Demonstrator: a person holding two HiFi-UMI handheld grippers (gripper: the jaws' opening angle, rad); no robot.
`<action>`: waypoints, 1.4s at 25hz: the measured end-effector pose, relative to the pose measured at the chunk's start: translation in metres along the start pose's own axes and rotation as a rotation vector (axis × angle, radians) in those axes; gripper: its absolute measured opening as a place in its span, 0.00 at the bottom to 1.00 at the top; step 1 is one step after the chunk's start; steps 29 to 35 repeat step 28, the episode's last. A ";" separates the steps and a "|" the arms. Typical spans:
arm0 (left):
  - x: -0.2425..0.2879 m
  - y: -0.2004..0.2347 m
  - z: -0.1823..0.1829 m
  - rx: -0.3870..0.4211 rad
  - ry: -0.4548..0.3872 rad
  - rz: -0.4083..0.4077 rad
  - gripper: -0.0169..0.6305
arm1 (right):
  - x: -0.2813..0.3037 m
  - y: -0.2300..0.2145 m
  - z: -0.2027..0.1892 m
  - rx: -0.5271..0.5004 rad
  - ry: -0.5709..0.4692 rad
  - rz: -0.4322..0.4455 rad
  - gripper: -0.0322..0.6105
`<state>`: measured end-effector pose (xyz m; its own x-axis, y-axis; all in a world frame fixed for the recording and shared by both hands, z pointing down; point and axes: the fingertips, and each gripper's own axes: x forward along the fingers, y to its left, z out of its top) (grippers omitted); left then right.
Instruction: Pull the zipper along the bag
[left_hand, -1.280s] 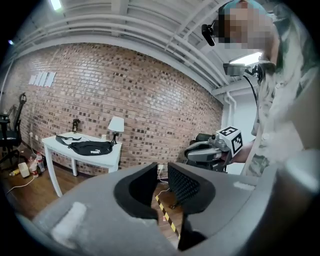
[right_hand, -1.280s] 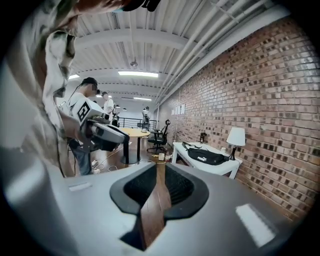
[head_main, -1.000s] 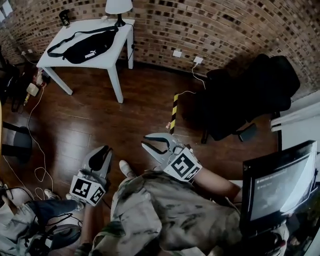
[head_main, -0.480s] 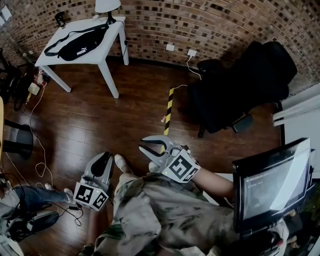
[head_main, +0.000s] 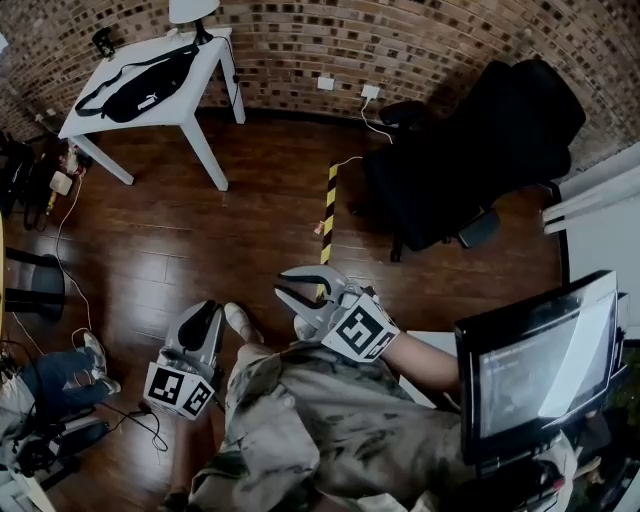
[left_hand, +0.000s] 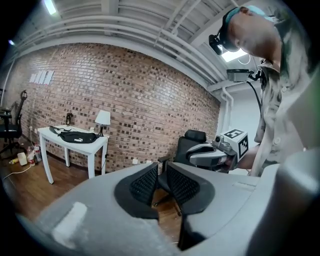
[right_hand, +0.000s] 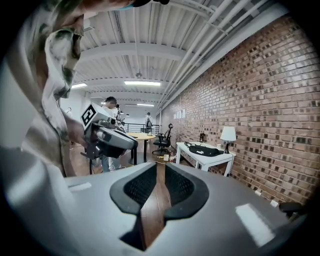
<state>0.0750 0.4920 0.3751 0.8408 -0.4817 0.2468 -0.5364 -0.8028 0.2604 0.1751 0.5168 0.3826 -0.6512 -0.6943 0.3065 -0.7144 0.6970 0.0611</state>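
The black waist bag (head_main: 138, 85) lies on a white table (head_main: 185, 100) against the brick wall, far from both grippers. In the left gripper view the bag (left_hand: 77, 136) is small at the left; in the right gripper view the same bag (right_hand: 205, 150) lies at the right. My left gripper (head_main: 203, 322) hangs low over the wood floor, jaws a little apart and empty. My right gripper (head_main: 297, 290) is held beside it, jaws spread, nothing in them. From its own camera, each gripper (left_hand: 161, 182) (right_hand: 159, 186) shows only floor or chair through the gap.
A black office chair (head_main: 470, 140) stands at the right by the wall. A yellow-black floor strip (head_main: 326, 200) lies mid-room. A monitor (head_main: 535, 360) is at my lower right. A lamp (head_main: 193, 12) stands on the table. Cables (head_main: 60, 230) and another person's shoe (head_main: 95, 358) are at the left.
The table with the bag has slid toward the upper left of the head view. Both grippers stay close to my body, the left one a little lower; jaws unchanged.
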 end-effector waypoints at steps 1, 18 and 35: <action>-0.001 0.000 0.000 -0.002 0.006 0.001 0.11 | 0.001 0.000 0.000 -0.003 -0.001 0.005 0.14; 0.009 0.109 0.001 -0.053 -0.035 0.038 0.11 | 0.098 -0.035 0.006 -0.051 0.063 0.049 0.13; -0.073 0.241 0.013 -0.058 -0.071 0.108 0.11 | 0.246 0.004 0.060 -0.136 0.088 0.131 0.12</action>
